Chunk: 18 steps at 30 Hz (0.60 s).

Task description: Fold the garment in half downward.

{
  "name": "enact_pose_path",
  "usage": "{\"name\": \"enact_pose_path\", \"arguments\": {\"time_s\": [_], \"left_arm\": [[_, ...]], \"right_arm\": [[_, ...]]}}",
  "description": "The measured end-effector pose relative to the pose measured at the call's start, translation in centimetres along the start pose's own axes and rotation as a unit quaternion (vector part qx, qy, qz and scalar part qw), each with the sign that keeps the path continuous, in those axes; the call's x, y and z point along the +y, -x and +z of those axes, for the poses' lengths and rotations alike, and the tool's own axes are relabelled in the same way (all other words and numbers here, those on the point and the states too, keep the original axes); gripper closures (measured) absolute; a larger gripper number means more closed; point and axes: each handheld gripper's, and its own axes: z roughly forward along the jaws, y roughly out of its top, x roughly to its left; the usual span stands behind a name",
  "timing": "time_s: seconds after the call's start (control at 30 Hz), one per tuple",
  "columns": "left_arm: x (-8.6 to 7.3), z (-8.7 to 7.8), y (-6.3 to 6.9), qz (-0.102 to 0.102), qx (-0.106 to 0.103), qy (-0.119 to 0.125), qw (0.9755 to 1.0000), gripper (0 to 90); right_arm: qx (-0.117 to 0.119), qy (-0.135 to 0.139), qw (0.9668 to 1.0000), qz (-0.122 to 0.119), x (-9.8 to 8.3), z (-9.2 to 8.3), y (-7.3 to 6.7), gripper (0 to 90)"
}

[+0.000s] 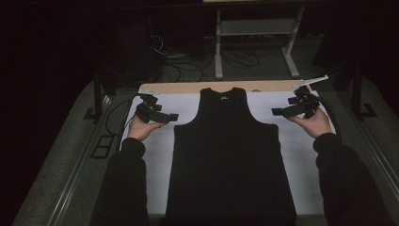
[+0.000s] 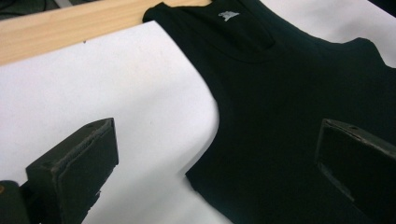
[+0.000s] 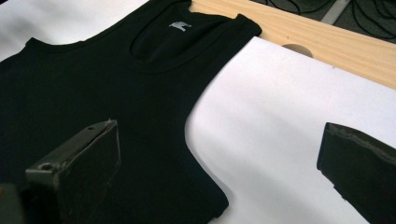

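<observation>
The black tank top (image 1: 230,155) lies flat mid-frame: light, limp cloth, probably best pinched at the armhole edges. Each hand-held gripper, left (image 1: 171,117) and right (image 1: 277,112), is spread, empty.

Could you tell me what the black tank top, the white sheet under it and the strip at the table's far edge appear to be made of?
The black tank top looks like soft matte knit fabric: it lies limp, with stitched bands at the neck and armholes. The white sheet seems smooth and matte, perhaps paper or plastic; I cannot tell which. The far strip looks like pale unfinished wood, with faint grain.
</observation>
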Motion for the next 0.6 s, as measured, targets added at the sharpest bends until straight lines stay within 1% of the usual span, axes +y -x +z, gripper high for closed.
{"name": "enact_pose_path", "arguments": {"time_s": [0.13, 0.23, 0.27, 0.3, 0.33, 0.43, 0.5, 0.57, 0.6], "left_arm": [[-0.3, 0.7, -0.3, 0.002, 0.0, -0.011, 0.9999, 0.0], [-0.4, 1.4, -0.5, 0.003, -0.001, -0.018, 0.9998, 0.0], [-0.5, 1.7, -0.5, -0.004, -0.001, -0.017, 0.9998, 0.0], [-0.5, 1.7, -0.5, -0.004, -0.001, -0.017, 0.9998, 0.0], [-0.7, 2.1, -0.8, -0.001, -0.001, -0.029, 0.9996, 0.0], [-1.0, 2.7, -0.9, -0.006, -0.001, -0.038, 0.9992, 0.0], [-1.1, 3.0, -1.0, -0.001, 0.0, -0.049, 0.9988, 0.0], [-1.1, 3.0, -1.0, -0.001, 0.0, -0.049, 0.9988, 0.0], [-1.4, 3.5, -1.0, 0.0, -0.002, -0.062, 0.9981, 0.0]], "right_arm": [[0.0, -0.003, 1.0, 0.005, -0.3, 0.5, 0.4, 0.0], [-0.001, -0.009, 0.9999, 0.015, -0.8, 0.9, 0.7, 0.0], [-0.002, -0.01, 0.9998, 0.017, -1.0, 1.0, 0.8, 0.0], [-0.001, -0.013, 0.9998, 0.018, -1.2, 1.2, 0.9, 0.0], [0.0, -0.015, 0.9997, 0.02, -1.4, 1.3, 1.0, 0.0], [0.003, -0.022, 0.9994, 0.026, -2.0, 1.8, 1.3, 0.0], [0.004, -0.023, 0.9993, 0.029, -2.2, 1.9, 1.5, 0.0], [0.006, -0.023, 0.9993, 0.03, -2.4, 2.0, 1.5, 0.0], [0.01, -0.023, 0.9991, 0.034, -2.8, 2.2, 1.6, 0.1]]}}
